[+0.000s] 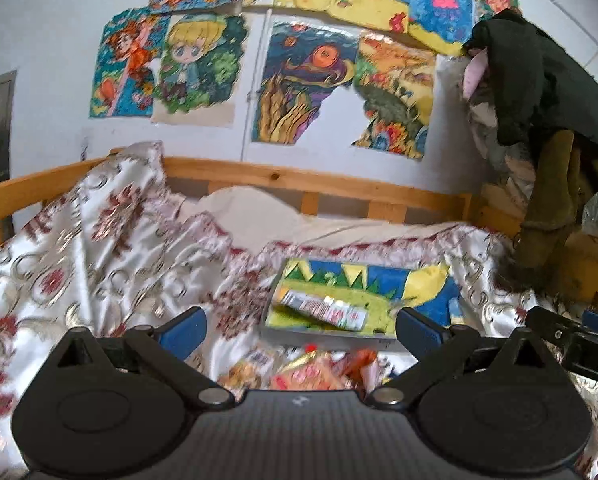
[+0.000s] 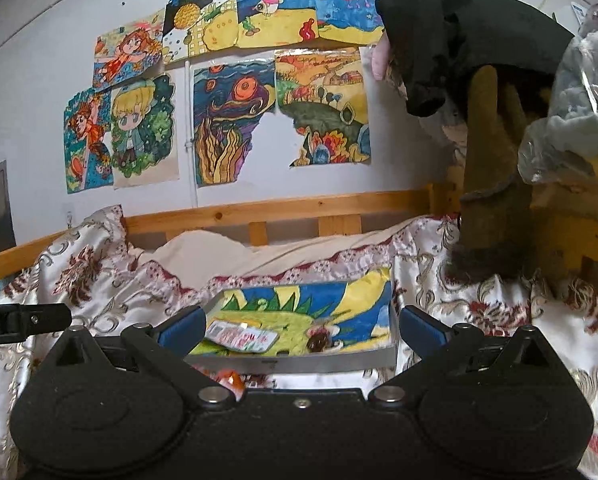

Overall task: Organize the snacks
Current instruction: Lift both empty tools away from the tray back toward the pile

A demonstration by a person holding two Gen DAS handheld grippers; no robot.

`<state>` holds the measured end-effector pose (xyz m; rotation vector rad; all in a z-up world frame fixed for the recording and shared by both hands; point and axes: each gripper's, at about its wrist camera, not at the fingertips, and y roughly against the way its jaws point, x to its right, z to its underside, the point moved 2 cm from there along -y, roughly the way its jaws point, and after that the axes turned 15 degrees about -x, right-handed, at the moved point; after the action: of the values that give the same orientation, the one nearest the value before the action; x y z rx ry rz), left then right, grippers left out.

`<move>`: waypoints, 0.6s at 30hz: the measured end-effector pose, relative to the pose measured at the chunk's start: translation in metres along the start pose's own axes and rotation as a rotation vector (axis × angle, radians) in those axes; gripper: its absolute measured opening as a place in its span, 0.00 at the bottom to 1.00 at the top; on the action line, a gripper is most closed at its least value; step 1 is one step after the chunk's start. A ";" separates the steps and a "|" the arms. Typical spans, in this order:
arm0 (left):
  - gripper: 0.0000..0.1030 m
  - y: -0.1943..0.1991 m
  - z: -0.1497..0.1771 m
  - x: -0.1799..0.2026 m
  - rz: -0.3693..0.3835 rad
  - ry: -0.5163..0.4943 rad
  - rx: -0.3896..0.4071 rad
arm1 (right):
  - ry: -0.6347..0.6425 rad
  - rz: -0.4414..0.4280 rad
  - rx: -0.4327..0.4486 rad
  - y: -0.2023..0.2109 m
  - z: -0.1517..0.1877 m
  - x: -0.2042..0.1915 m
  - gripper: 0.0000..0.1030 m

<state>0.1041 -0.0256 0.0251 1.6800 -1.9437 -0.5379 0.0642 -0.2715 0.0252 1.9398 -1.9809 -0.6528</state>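
The bedspread (image 1: 99, 248), shiny and deeply rumpled, fills the lower half of both views and is the main hazard: its folds give no firm footing, so a packet set down carelessly may slide or tip, and a finger coming in low could catch the cloth and drag everything with it.

On it, at lower centre of both views, lies the shallow box (image 2: 299, 362), its floor lined with a painted picture. It looks light and sits on soft cloth, so a push against its near wall would likely shift or tilt it instead of letting a snack drop in.

One snack packet (image 1: 325, 312) already lies slanted inside the box, toward its left side. In the right view a small dark thing rests near the box's middle; what it is I cannot tell.

The loose snacks (image 1: 307, 372) sit at the bottom centre of the left view, on the bedspread just in front of the box and half hidden by the tool body. Their glossy wrappers are bunched together, so a grab may take two at once or slip off.

The left gripper (image 1: 301, 330) has its jaws spread wide with nothing between them; the right gripper (image 2: 299, 330) likewise. The two tools are close side by side, so they could knock each other.
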 end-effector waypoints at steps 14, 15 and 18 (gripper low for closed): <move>1.00 0.024 0.036 -0.011 -0.131 0.015 -0.129 | -0.018 0.044 -0.116 0.023 0.036 -0.019 0.99; 1.00 0.025 0.038 -0.011 -0.136 0.012 -0.134 | -0.015 0.038 -0.127 0.024 0.038 -0.021 0.99; 1.00 0.027 0.042 -0.011 -0.156 0.001 -0.151 | -0.005 0.026 -0.150 0.026 0.043 -0.026 0.99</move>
<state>0.0579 -0.0120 0.0066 1.7428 -1.7340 -0.7224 0.0213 -0.2412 0.0039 1.8230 -1.8988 -0.7759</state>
